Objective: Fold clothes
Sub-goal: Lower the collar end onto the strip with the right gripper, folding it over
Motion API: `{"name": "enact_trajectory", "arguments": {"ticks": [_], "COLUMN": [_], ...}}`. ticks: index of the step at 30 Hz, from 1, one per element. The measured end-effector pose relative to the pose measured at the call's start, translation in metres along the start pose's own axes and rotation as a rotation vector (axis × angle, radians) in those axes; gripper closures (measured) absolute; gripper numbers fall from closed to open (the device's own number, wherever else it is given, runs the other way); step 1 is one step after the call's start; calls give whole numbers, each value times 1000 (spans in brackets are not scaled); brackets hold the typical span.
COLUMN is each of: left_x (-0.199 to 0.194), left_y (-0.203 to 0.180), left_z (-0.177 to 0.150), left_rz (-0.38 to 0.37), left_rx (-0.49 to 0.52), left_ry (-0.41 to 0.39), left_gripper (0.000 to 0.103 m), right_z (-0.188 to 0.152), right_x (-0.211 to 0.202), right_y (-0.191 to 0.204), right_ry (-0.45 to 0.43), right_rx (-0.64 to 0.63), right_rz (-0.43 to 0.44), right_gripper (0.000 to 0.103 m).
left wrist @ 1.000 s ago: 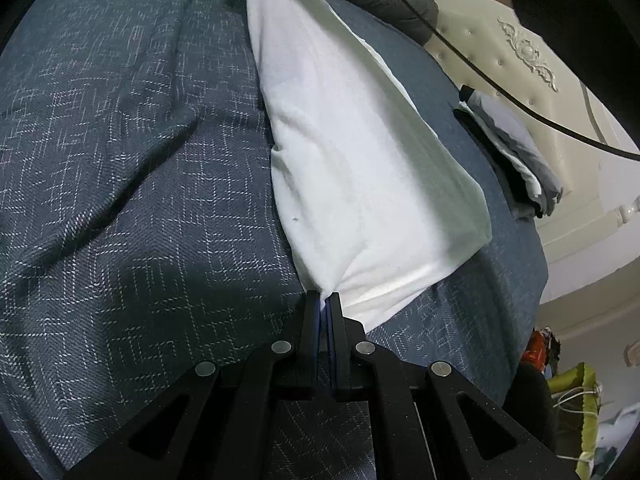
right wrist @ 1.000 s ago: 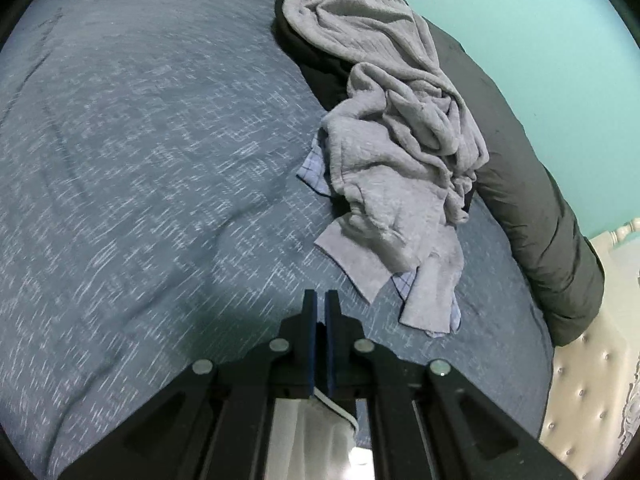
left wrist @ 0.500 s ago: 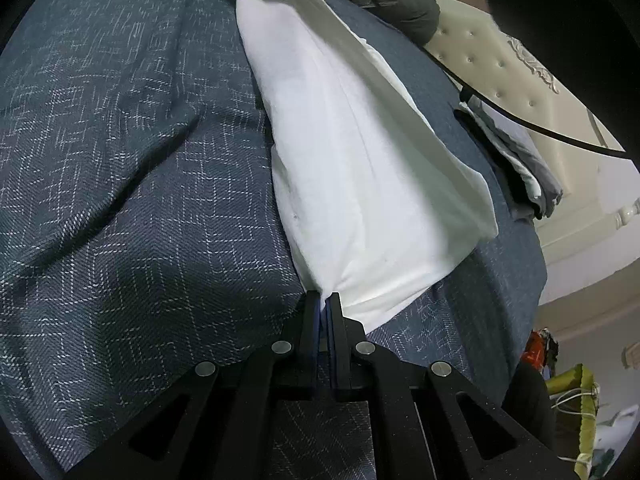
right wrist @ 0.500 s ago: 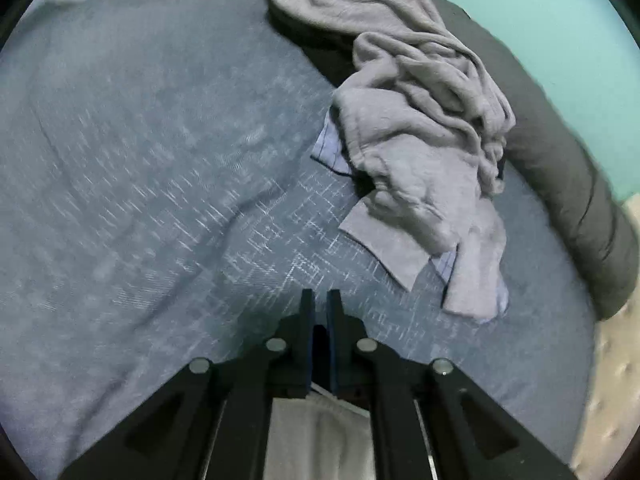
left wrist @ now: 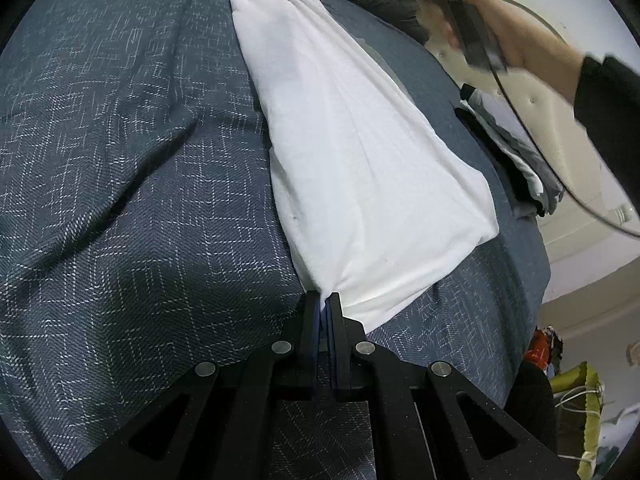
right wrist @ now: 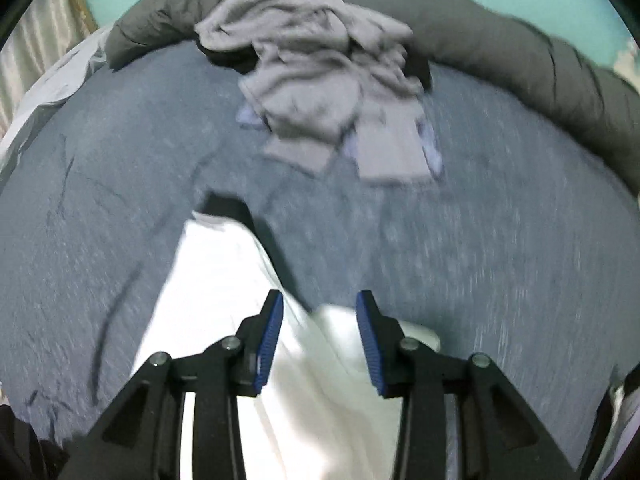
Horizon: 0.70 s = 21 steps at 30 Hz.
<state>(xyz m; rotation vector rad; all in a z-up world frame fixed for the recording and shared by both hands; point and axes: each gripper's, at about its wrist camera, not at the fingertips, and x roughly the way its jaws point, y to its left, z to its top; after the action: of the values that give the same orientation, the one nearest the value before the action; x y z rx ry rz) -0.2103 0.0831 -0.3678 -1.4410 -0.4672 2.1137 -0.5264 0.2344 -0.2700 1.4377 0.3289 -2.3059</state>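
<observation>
Dim indoor light, fisheye warp at dark corners.
Left view sharp; right view smeared by motion blur, white cloth (right wrist: 224, 300) glaring, soft shadows on the bed (left wrist: 120, 160).

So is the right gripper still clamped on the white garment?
No, the right gripper has just been opening, and its blue pads stand apart above the white garment.

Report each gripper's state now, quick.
Left gripper: shut on a corner of the white garment.
Right gripper: open, jaws just opened, holding nothing; white garment lies beneath.
</observation>
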Motion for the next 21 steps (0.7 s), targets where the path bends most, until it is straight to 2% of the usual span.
{"name": "enact_trajectory", "arguments": {"ticks": [6, 10, 12, 14, 18, 21], "left_x": [1, 2, 2, 5, 3, 2], "left_y": [-1, -1, 2, 0, 3, 4], "left_z": [2, 2, 3, 5, 5, 5], "left_rz": [0, -1, -3, -5, -7, -9], "left_rx": [2, 2, 3, 5, 4, 2], "left_ry": [2, 2, 2, 3, 3, 4], "left_gripper": [100, 100, 100, 100, 100, 100], "right_z": [-33, -42, -43, -43, -39, -35], "right_x": [7, 10, 13, 17, 20, 21], "right_y": [-15, -17, -19, -17, -19, -34], "right_ry": [21, 32, 41, 42, 15, -14], "right_rx": [27, 33, 29, 18, 22, 89], "right_rz": [63, 62, 56, 45, 24, -26], "right_gripper": [65, 68, 92, 99, 102, 102]}}
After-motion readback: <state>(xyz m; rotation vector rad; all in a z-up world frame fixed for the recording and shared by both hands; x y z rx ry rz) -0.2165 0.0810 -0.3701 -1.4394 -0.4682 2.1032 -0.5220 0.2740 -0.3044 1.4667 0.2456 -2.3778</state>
